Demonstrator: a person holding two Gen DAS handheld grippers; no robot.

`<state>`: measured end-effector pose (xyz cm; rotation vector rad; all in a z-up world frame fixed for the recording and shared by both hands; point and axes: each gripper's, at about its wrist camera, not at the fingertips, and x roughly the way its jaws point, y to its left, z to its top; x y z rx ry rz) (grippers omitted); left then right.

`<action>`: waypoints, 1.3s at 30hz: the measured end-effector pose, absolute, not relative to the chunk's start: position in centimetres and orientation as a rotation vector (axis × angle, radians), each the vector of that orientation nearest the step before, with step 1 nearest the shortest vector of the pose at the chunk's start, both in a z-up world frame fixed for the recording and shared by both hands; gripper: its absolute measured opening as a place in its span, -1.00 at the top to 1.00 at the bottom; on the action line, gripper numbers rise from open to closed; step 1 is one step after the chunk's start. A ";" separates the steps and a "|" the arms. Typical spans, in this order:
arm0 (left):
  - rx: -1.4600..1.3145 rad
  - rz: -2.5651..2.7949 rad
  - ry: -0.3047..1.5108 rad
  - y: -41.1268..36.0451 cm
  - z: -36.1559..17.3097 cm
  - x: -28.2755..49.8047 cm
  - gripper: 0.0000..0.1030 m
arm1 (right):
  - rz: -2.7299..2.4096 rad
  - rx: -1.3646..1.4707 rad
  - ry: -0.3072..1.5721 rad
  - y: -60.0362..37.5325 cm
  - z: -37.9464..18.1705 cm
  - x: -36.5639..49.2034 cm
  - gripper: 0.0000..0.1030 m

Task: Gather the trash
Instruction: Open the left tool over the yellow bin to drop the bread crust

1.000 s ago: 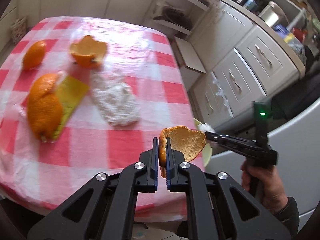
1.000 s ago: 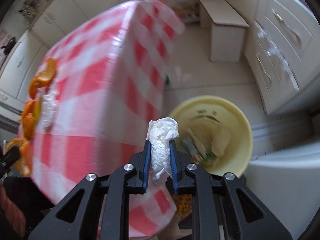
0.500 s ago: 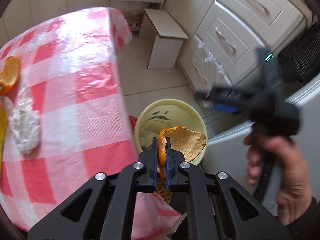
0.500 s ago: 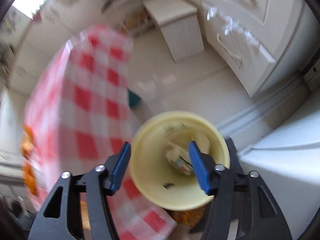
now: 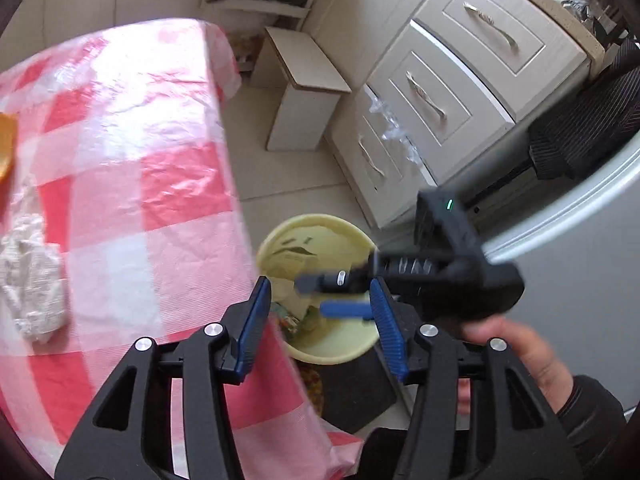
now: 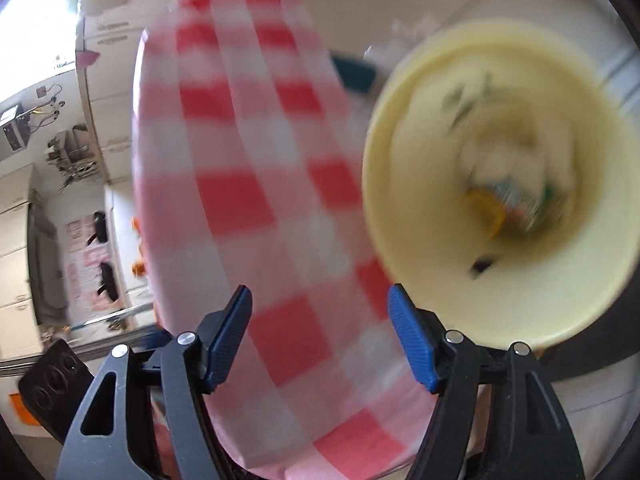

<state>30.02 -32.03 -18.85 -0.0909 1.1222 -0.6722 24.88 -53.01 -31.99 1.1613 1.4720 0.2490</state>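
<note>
A pale yellow trash bin (image 5: 320, 224) stands on the floor by the table's edge; it also shows in the right wrist view (image 6: 376, 184), blurred, with paper and an orange peel (image 6: 486, 210) inside. My left gripper (image 5: 318, 312) is open and empty above the bin. My right gripper (image 6: 320, 336) is open and empty over the hanging tablecloth, left of the bin; it also shows in the left wrist view (image 5: 328, 294), held over the bin. A crumpled white paper (image 5: 34, 280) and an orange peel edge (image 5: 6, 144) lie on the table.
The table has a red-and-white checked plastic cloth (image 5: 132, 184). A small white stool (image 5: 304, 88) and white drawers (image 5: 440, 92) stand beyond the bin. A white appliance (image 5: 580, 264) is at the right. A dark mat (image 5: 352, 396) lies under the bin.
My left gripper has opened and the orange peel it held is gone from it. My right gripper, open since half a second ago, has swung left towards the tablecloth.
</note>
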 end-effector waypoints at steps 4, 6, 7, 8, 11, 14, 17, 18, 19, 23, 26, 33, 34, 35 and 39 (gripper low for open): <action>-0.162 -0.669 1.082 -29.6 -18.1 29.7 -0.18 | 0.305 1.258 1.466 -50.5 -33.4 23.9 -0.33; -0.191 -0.642 1.084 -28.5 -18.2 30.1 -0.24 | 0.283 1.258 1.470 -49.8 -34.1 23.9 -0.47; -0.202 -0.622 1.091 -28.0 -18.4 30.4 -0.26 | 0.267 1.262 1.473 -49.9 -34.4 24.0 -0.47; -0.213 -0.608 1.097 -27.4 -18.6 30.6 -0.27 | 0.254 1.272 1.479 -50.1 -34.9 24.0 -0.47; -0.237 -0.573 1.100 -25.9 -19.2 31.4 -0.29 | 0.189 1.286 1.514 -50.4 -36.4 23.3 -0.48; -0.253 -0.554 1.084 -24.9 -19.6 31.8 -0.30 | 0.160 1.283 1.556 -50.3 -38.0 22.3 -0.47; -0.267 -0.551 1.074 -24.2 -19.7 32.1 -0.30 | 0.159 1.202 1.583 -49.7 -38.2 22.5 -0.44; -0.262 -0.553 1.069 -24.2 -19.7 32.1 -0.30 | 0.143 1.144 1.596 -49.4 -37.9 22.7 -0.29; -0.255 -0.556 1.064 -24.2 -19.8 32.0 -0.30 | 0.125 1.067 1.607 -49.2 -37.5 23.0 -0.14; -0.226 -0.564 1.041 -23.9 -19.7 31.5 -0.32 | -0.026 0.885 1.605 -49.9 -36.7 23.3 -0.04; -0.216 -0.559 1.033 -23.9 -19.7 31.5 -0.32 | -0.158 0.814 1.552 -52.3 -36.1 23.3 -0.04; -0.195 -0.536 0.982 -23.9 -19.8 31.9 -0.37 | -0.183 0.456 1.548 -49.5 -39.1 25.0 -0.18; -0.183 -0.533 0.974 -24.1 -19.8 31.7 -0.38 | -0.150 0.379 1.543 -47.7 -40.0 24.9 -0.19; -0.180 -0.533 0.972 -24.0 -19.8 31.7 -0.40 | -0.120 0.290 1.542 -46.1 -41.1 24.6 -0.19; -0.232 -0.560 0.966 -23.3 -19.9 31.7 -0.43 | -0.121 0.211 1.500 -42.6 -45.7 25.1 -0.25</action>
